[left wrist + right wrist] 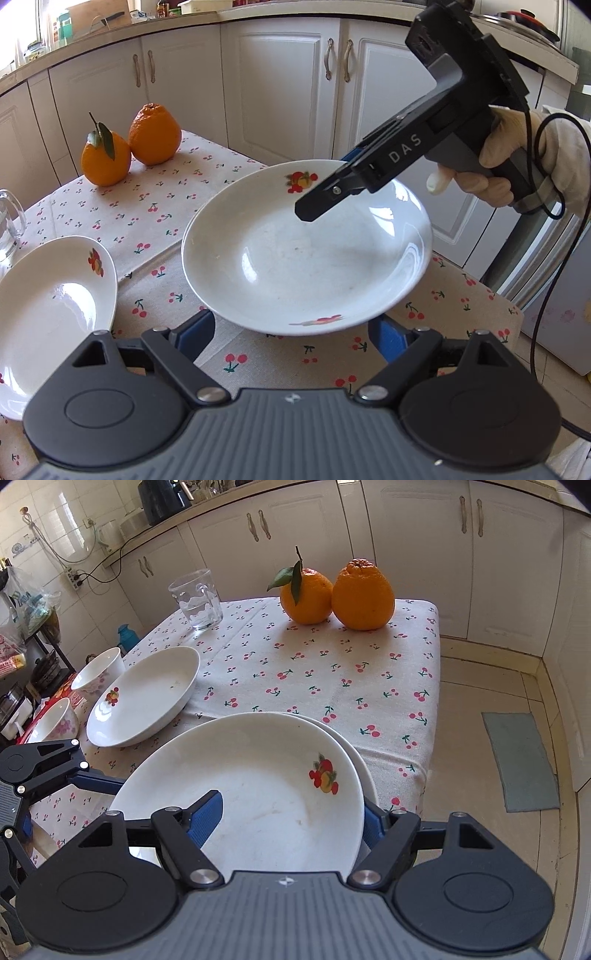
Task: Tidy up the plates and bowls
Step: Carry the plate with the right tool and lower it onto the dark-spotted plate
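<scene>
Left wrist view: the right gripper [332, 199] has its jaws closed on the far rim of a plate [306, 251], which is raised and tilted above the worktop [155, 206]. The left gripper [295, 334] has wide, empty jaws. A second plate [48, 310] lies left.

Right wrist view: the held plate [258, 790] sits between the jaws, over another plate [364, 771]. Judging by this, stacking is underway; next, lower it level.

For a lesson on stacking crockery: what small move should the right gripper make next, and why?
Probably ease the held plate down and slightly right until it nests in the second plate beneath. The right gripper is shut on its rim, and the second plate peeks out on the right, so they look offset. The left gripper is open.
</scene>
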{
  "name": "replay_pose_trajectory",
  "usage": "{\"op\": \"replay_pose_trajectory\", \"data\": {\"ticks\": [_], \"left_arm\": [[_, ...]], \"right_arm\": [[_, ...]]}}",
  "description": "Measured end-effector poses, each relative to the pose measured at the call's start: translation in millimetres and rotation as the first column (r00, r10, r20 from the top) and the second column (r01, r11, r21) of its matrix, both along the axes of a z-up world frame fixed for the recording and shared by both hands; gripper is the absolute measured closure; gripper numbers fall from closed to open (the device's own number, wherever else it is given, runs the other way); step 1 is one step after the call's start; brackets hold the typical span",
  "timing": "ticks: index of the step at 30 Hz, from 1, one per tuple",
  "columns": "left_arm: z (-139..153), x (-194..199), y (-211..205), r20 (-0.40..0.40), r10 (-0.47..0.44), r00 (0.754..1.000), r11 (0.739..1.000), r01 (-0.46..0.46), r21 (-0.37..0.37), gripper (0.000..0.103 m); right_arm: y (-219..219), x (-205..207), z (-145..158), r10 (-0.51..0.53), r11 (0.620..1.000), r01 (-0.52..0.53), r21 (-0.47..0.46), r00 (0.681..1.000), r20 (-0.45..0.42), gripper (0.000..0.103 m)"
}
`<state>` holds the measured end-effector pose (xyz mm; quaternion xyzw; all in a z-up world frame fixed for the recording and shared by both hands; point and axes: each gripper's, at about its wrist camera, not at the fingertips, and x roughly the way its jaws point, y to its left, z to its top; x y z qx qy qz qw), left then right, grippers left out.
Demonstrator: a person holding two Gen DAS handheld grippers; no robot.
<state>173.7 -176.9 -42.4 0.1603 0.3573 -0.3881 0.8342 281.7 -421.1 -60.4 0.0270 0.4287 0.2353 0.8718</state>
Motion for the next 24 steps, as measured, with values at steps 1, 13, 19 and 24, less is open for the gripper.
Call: {"op": "replay_pose_trajectory", "data": {"ticks": [1, 13, 19, 24], "left_arm": [[0.3, -0.1, -0.1, 0.006, -0.002, 1.000, 1.000, 0.002, -0.004, 0.013], [-3.8, -2.0, -0.7, 0.005, 0.004, 1.000, 1.000, -0.004, -0.010, 0.011], [-2.9, -4.2, 1.2, 0.012, 0.022, 1.000, 1.000, -0.021, -0.015, 0.012], [1.0, -8.4, 5.6, 0.020, 0.032, 0.999, 0.999, -0.031, -0.024, 0.012]], "right_arm": [[-0.8, -1.9, 1.3, -0.003, 1.000, 0.003, -0.002, 1.000, 0.003, 0.022], [-4.9, -23.7, 8.2, -0.033, 0.999, 0.033, -0.020, 0.999, 0.016, 0.021], [0.3, -27.8, 8.3, -0.039, 0.998, 0.039, -0.048, 0.999, 0.020, 0.018], [3.1, -30.8, 8.6, -0.041, 0.996, 0.042, -0.075, 0.999, 0.024, 0.018]]}}
